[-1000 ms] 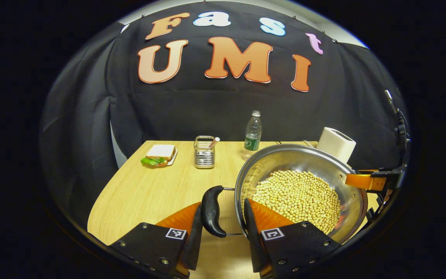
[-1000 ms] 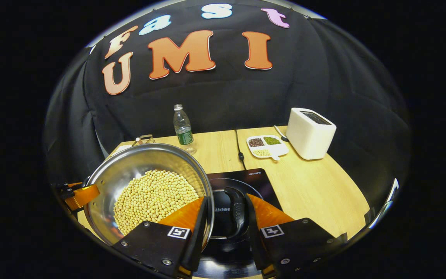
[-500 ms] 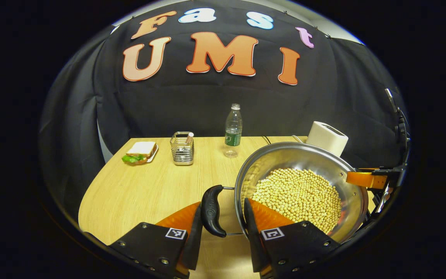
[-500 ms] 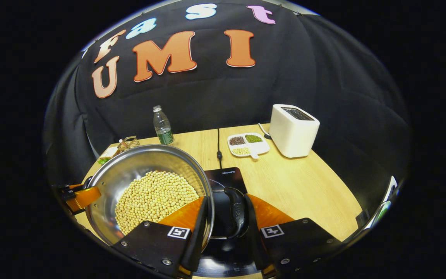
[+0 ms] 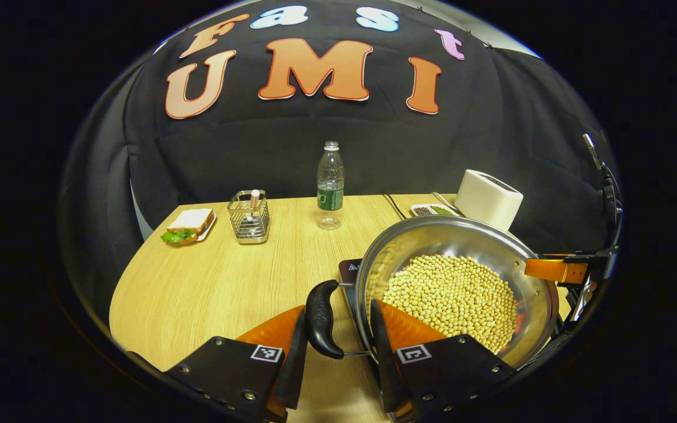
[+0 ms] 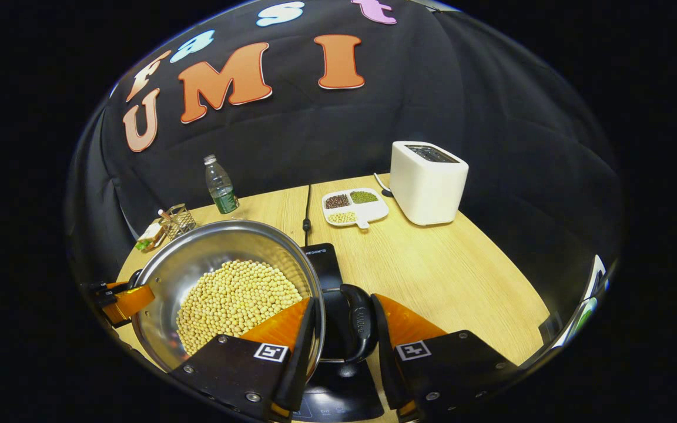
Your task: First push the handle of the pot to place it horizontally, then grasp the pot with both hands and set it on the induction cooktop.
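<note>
Both the left gripper (image 5: 332, 352) and the right gripper (image 6: 341, 352) carry black screw-studded plates with 2 square markers.

Left gripper view: rides low over the bench (image 5: 215, 282), close behind the pot (image 5: 456, 282), facing the booth wall. Right gripper view: same height, opposite side of the pot (image 6: 221, 282). The 2 views share pot, bottle (image 5: 330, 185), toaster (image 6: 428, 182).
</note>
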### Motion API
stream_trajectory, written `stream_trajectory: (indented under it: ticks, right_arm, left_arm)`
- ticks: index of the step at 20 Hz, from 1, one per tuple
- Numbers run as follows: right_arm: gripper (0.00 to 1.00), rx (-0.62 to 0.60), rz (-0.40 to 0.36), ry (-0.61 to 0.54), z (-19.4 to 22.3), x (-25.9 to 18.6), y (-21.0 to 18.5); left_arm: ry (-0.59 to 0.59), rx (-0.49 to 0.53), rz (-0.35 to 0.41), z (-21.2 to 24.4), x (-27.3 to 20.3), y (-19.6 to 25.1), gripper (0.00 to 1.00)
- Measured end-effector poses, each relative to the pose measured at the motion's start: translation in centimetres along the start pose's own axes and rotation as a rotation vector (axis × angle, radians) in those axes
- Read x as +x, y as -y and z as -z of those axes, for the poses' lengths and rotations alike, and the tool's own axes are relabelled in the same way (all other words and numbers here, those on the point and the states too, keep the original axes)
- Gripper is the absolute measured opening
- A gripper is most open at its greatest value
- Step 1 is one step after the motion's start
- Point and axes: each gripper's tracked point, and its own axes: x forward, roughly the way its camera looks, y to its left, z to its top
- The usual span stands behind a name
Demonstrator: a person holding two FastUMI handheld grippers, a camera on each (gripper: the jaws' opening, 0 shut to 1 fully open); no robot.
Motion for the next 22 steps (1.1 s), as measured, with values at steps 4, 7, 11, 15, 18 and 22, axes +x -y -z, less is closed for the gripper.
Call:
stream_trajectory:
  ticks: [4, 7, 11, 15, 18, 22]
  right_arm:
    - [0.53, 0.011, 0.004, -0.021, 0.4, 0.8, 0.3]
    - [0.53, 0.015, 0.004, -0.035, 0.7, 1.1, 0.4]
    - [0.58, 0.008, -0.010, -0.026, 0.6, 0.8, 0.4]
    - [0.74, 0.003, -0.023, 0.054, -1.9, -1.0, 0.4]
    - [0.96, -0.002, -0.042, 0.144, -5.0, -3.8, -0.1]
    - [0.95, -0.017, -0.072, 0.306, -10.3, -9.4, -1.1]
  left_arm:
    - [-0.019, -0.001, 0.001, 0.4, 1.2, 0.3, 0.55]
    - [-0.016, -0.004, 0.001, 0.3, 1.6, 0.5, 0.55]
    - [-0.011, -0.020, 0.001, 0.3, 1.6, 0.5, 0.54]
    - [0.109, 0.002, -0.066, -4.1, -1.1, -1.3, 0.60]
    - [0.204, -0.004, -0.121, -8.0, -4.7, -3.0, 0.75]
    - [0.353, 0.006, -0.196, -13.7, -10.8, -5.3, 0.74]
